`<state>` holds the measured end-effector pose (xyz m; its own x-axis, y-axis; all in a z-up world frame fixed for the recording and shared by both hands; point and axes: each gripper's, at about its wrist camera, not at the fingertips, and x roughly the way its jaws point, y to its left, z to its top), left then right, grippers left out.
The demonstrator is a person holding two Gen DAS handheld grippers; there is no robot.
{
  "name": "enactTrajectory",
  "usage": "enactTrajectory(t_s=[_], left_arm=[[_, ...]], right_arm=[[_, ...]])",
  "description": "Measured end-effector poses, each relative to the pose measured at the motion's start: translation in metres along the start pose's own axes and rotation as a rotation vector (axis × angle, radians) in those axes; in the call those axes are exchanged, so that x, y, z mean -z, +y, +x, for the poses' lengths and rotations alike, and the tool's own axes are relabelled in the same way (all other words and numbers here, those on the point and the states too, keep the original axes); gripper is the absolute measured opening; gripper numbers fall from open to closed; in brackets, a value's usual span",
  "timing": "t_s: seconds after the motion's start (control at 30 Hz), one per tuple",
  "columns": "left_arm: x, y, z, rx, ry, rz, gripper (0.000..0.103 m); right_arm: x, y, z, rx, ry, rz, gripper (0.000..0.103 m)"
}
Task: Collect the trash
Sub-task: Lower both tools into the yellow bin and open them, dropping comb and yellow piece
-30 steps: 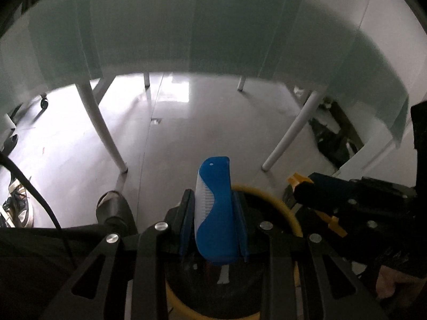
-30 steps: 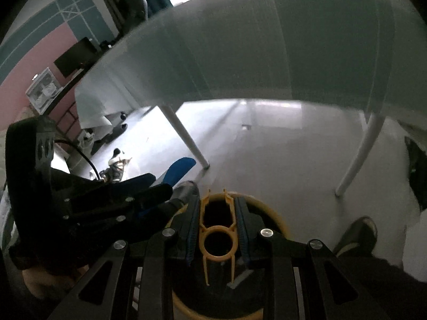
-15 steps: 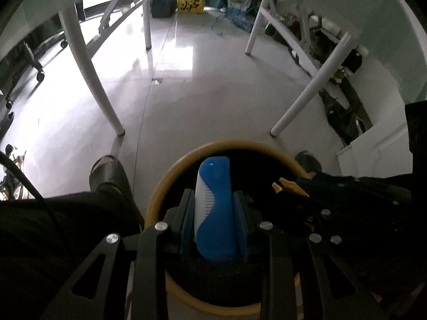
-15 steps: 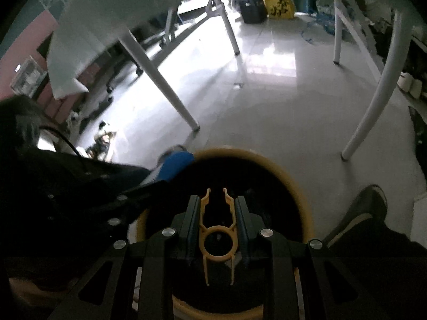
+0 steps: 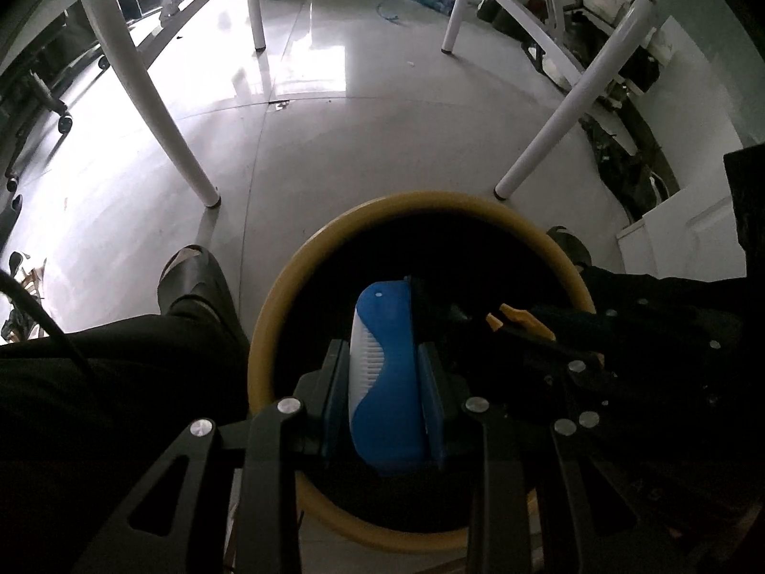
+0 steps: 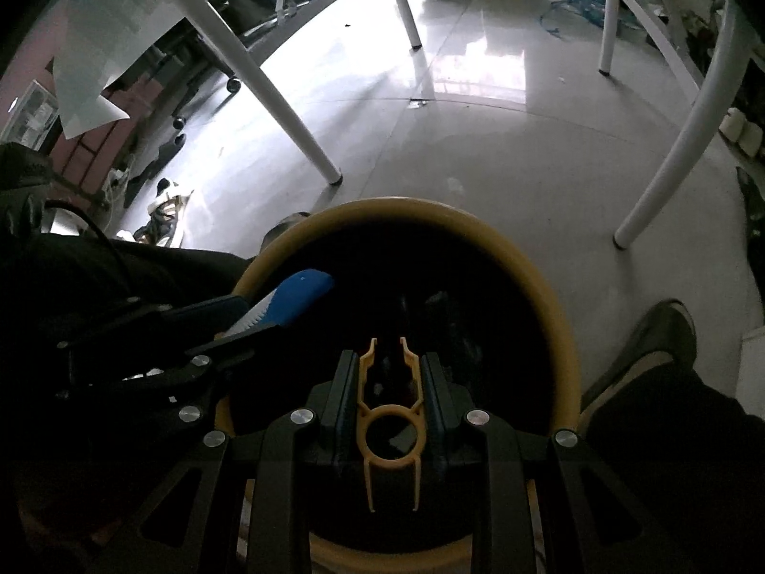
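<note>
Glossy grey floor [image 5: 334,153] fills the upper frame, crossed by white table legs [image 5: 158,110]. Below centre, a yellow-rimmed bin [image 5: 287,287] gapes dark. Left tongs [image 5: 382,382] clamp a blue-and-white piece [image 5: 387,382] over it; right tongs [image 6: 389,392] pinch a yellow plastic clip [image 6: 389,430]. Shoes [image 6: 655,335] flank the bin.

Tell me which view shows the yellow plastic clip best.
The right wrist view: the yellow plastic clip sits centred between the right hand-held gripper pads, ring and prongs visible, above the bin. The left wrist view shows only its yellow tip at the side.
</note>
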<state>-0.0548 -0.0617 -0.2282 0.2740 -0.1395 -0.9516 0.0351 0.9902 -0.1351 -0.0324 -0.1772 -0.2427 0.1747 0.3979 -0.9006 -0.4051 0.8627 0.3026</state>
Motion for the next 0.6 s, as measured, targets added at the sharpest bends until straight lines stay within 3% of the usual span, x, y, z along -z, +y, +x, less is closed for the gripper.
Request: enactTrajectory(t_s=[0.6], left_arm=[[0.0034,-0.0008,0.0042,-0.015,0.017,0.02,0.024]], right_arm=[[0.0017,-0.0013,-0.0057,-0.001,-0.011,0.019,0.025]])
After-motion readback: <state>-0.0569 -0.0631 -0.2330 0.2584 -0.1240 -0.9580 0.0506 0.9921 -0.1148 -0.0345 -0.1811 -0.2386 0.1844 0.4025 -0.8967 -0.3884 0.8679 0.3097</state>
